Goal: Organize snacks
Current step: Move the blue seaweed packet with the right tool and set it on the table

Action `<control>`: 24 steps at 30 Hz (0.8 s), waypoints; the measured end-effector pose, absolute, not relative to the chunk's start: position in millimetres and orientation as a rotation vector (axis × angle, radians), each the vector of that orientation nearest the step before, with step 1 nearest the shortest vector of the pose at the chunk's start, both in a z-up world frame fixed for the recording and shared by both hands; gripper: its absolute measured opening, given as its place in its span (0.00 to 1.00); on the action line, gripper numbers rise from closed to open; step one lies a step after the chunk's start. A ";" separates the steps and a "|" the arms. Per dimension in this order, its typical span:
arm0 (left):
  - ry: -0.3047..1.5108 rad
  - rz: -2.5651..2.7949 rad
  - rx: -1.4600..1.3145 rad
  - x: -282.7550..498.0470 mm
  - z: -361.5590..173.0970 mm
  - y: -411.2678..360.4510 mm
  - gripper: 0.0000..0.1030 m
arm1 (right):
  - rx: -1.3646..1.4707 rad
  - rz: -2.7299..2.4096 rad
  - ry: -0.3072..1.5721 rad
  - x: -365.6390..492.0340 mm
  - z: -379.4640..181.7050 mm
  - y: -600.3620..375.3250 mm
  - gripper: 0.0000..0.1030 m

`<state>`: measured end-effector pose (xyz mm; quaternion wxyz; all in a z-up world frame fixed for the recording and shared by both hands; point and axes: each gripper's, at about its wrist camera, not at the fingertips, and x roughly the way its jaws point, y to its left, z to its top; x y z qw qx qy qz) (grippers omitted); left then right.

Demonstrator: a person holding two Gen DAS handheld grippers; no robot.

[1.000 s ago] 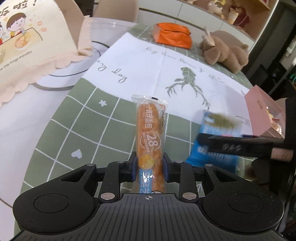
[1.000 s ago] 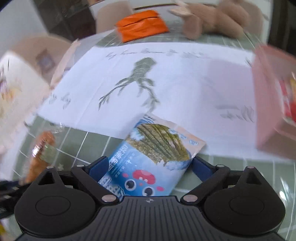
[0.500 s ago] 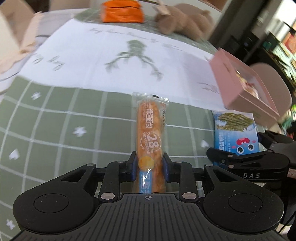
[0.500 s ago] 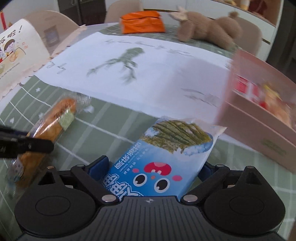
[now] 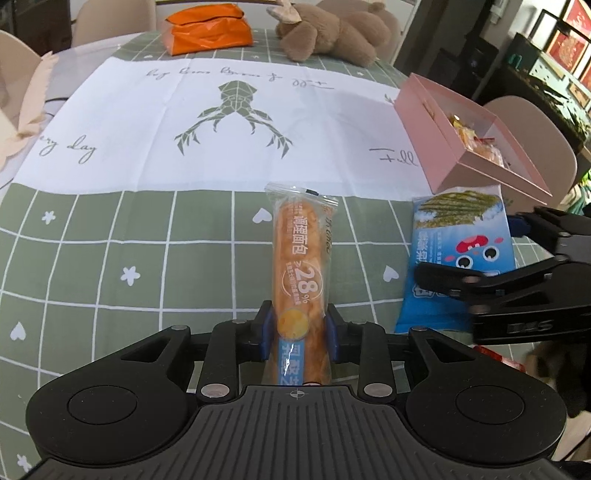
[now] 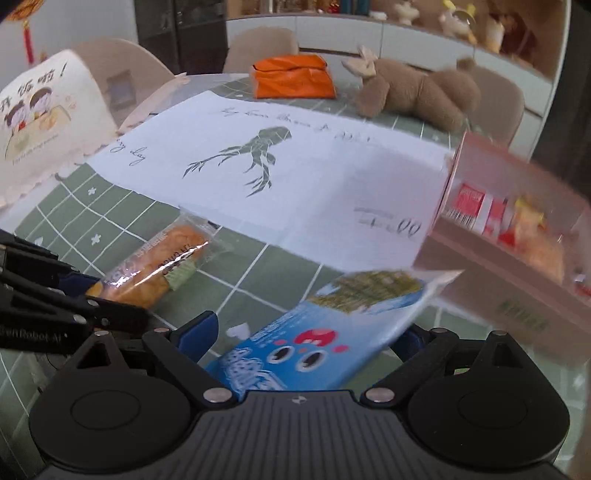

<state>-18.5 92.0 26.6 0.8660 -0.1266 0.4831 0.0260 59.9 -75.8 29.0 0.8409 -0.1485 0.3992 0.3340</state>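
Pink cardboard snack box [image 5: 436,122] lies at two o'clock from the left gripper [image 5: 299,328], its jaws easing apart around the long orange bread packet [image 5: 301,266] pointing twelve o'clock; right gripper [image 6: 310,343], pinching the blue seaweed pouch [image 6: 317,332], is nearer.

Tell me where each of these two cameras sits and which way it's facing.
Left wrist: on the left tool, looking down its fingers over the bread stick packet it holds, toward the pink box; right tool at right.
Right wrist: on the right tool, over the blue seaweed packet; left tool at left.
Shared: both packets, box, plush deer, orange bag.
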 end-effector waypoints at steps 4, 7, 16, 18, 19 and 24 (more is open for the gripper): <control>1.007 0.063 -0.259 -19.0 26.8 89.4 0.32 | -0.235 0.694 0.923 68.6 36.6 -105.3 0.94; 1.007 0.063 -0.261 -18.2 26.8 89.3 0.32 | -0.166 0.612 0.942 72.0 37.0 -137.1 0.94; 1.016 0.048 -0.224 -8.0 26.5 83.6 0.32 | 0.033 0.512 0.966 83.2 35.1 -157.5 0.85; 1.014 0.045 -0.223 -8.9 26.6 83.7 0.32 | 0.019 0.544 0.982 85.0 31.9 -139.3 0.78; 1.014 0.045 -0.229 -9.3 26.7 84.4 0.32 | 0.007 0.567 0.983 85.2 30.0 -129.4 0.71; 1.011 0.053 -0.257 -15.7 27.6 89.0 0.31 | -0.098 0.693 0.984 83.2 19.5 -82.3 0.56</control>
